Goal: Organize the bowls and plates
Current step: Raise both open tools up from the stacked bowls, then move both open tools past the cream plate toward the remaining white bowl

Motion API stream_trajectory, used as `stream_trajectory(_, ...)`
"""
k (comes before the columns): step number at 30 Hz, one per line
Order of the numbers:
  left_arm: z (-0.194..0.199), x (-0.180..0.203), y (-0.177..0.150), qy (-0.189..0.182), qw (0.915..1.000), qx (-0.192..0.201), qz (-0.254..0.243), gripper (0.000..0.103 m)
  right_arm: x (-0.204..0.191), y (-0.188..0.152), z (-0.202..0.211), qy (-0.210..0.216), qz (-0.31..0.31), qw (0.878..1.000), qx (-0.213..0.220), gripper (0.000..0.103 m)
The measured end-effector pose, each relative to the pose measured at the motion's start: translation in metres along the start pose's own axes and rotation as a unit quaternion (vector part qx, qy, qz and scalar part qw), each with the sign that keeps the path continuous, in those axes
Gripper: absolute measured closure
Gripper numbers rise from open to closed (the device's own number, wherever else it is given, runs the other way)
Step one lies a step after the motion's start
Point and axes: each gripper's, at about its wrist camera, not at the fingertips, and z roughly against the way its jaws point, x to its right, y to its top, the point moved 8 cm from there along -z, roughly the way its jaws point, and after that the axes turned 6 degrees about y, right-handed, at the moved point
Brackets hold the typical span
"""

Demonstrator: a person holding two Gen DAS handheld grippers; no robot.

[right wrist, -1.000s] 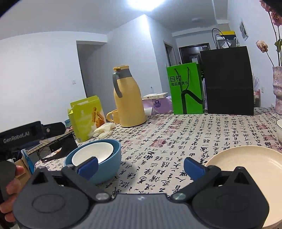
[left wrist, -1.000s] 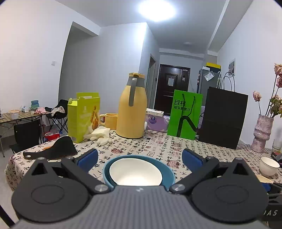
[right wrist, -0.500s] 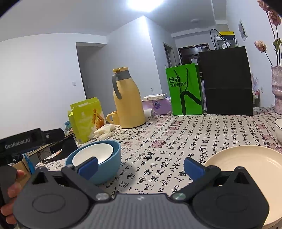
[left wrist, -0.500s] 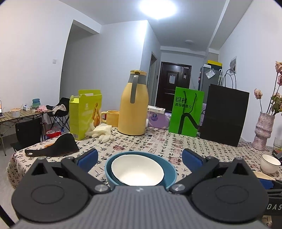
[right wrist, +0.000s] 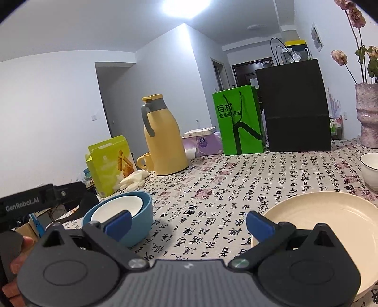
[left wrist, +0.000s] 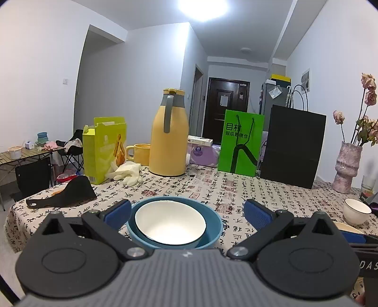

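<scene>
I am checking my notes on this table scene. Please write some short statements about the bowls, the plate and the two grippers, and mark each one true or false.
1. The white bowl sits inside the blue bowl. True.
2. The left gripper is shut on the blue bowl. False: it is open, grasping nothing.
3. The cream plate is stacked on the bowls. False: it lies apart on the tablecloth.
4. The right gripper is open. True.

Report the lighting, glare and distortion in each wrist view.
Left wrist view: ceiling light blown out to white glare, fisheye bending the walls, white bowl sharp inside the blue bowl. Right wrist view: same glare overhead, soft shadow on the tablecloth beside the blue bowl, plate evenly lit.
</scene>
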Motion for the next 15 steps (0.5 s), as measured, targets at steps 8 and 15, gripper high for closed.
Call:
stream_trajectory(8, -0.001, 0.009, -0.004, -0.006, 0.9999, -0.012, -0.006, 0.0, 0.01, 0.001, 0.008, -0.007, -0.009, 1.0, 0.008, 0.0)
stream_trajectory(15, -0.001, 0.018, -0.006, -0.014, 0.9997, -0.018, -0.007, 0.0, 0.023, 0.003, 0.017, -0.017, -0.018, 1.0, 0.018, 0.0)
